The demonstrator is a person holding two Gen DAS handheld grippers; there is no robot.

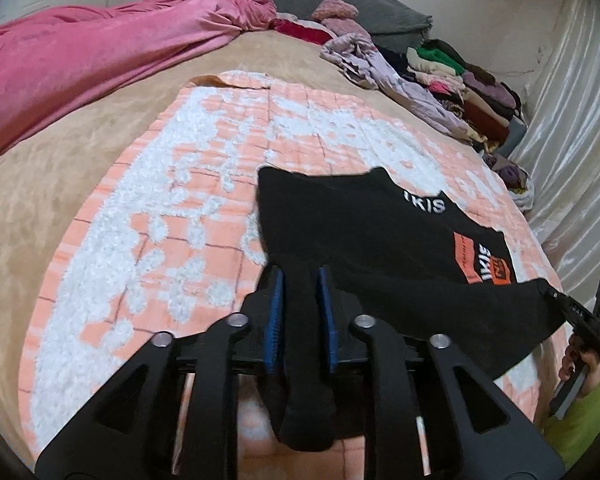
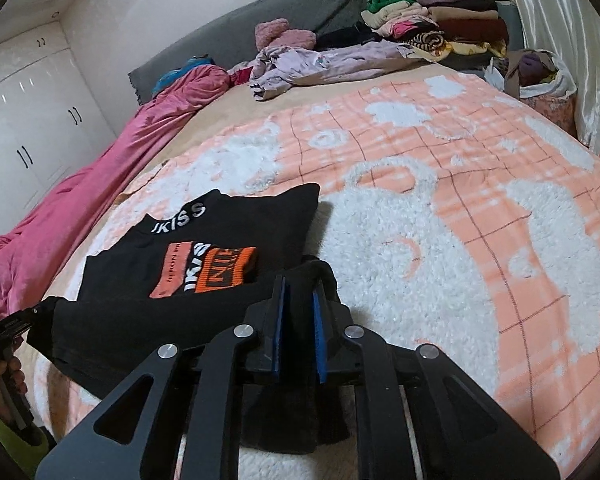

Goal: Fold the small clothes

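Bed blanket (image 2: 440,208) | black shirt (image 2: 228,232) (hem lifted) between both grippers' jaws

The shirt (image 2: 204,248) lies on the blanket (image 2: 440,240) spread over the bed (image 1: 60,184). In the right wrist view, the clothes pile (image 2: 432,28) sits at one o'clock behind it, the rolled quilt (image 2: 100,184) at ten o'clock.

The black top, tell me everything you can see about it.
The black top is a small knit-looking garment with white letters at the neck band and an orange, white and black patch on the chest. It lies on the orange and white blanket, its near edge lifted and stretched between the left gripper and the right gripper. Fabric sits between both pairs of blue pads, whose jaws stand slightly parted.
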